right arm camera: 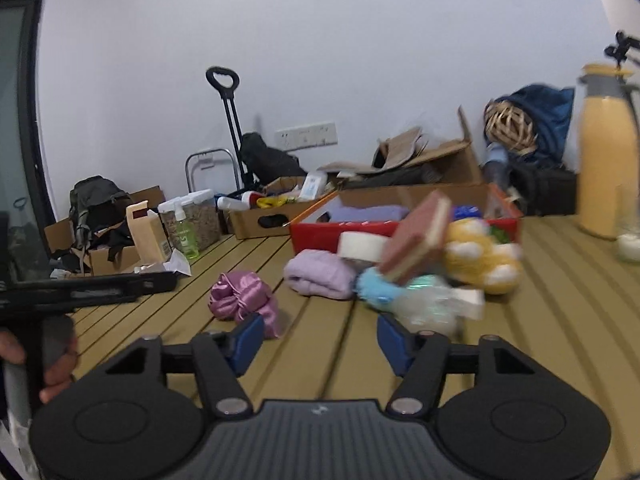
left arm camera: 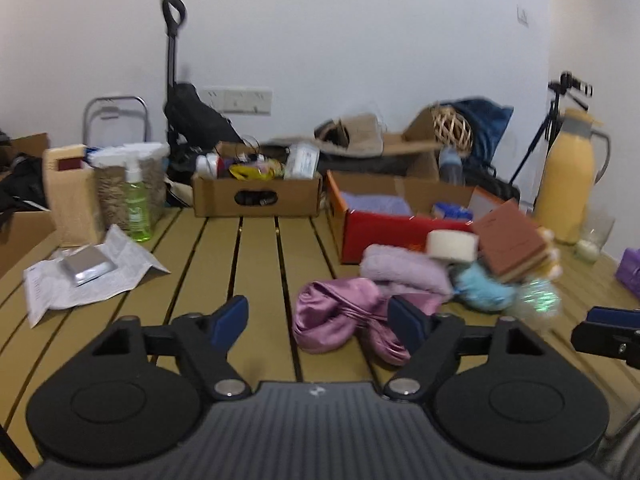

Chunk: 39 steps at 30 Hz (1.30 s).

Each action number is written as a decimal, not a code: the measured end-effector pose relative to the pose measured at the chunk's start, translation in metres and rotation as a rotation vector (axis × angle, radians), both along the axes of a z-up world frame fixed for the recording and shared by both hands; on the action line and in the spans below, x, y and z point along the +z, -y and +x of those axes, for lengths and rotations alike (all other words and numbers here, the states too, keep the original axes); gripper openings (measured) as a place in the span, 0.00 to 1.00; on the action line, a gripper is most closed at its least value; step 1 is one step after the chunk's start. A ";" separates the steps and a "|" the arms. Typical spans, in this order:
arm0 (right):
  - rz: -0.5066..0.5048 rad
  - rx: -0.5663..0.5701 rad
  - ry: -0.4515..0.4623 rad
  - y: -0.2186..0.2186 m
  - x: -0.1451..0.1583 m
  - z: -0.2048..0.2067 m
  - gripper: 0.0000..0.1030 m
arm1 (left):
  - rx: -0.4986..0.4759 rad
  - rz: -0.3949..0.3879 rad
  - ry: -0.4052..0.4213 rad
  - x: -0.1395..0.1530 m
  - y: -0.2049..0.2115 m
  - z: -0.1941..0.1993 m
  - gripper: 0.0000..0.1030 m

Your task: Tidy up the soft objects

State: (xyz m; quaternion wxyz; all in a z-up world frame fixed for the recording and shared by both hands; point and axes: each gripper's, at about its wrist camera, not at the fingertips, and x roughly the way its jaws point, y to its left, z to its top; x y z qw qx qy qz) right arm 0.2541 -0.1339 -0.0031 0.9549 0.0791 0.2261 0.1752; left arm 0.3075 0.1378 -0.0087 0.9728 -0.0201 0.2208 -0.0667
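Plainly, both tongs are seen parted and empty above the slatted table (left arm camera: 260, 264); the pink satin cloth (left arm camera: 332, 316) lies just ahead of the left gripper (left arm camera: 318, 318), its bulk stretched toward the right finger; the right gripper (right arm camera: 320, 338) is set further off, the cloth lying ahead to its left.

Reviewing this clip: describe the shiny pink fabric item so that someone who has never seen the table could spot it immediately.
Start at the red box on the slatted table. In front of it lies a pile of soft things; the satin bundle sits apart at the pile's left end, beside the lilac folded towel. It alone is glossy, crumpled and purplish pink.
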 end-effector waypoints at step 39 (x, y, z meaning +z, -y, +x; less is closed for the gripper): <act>0.165 0.077 -0.047 0.097 0.022 0.022 0.10 | -0.389 -0.277 -0.030 0.043 0.136 -0.005 0.09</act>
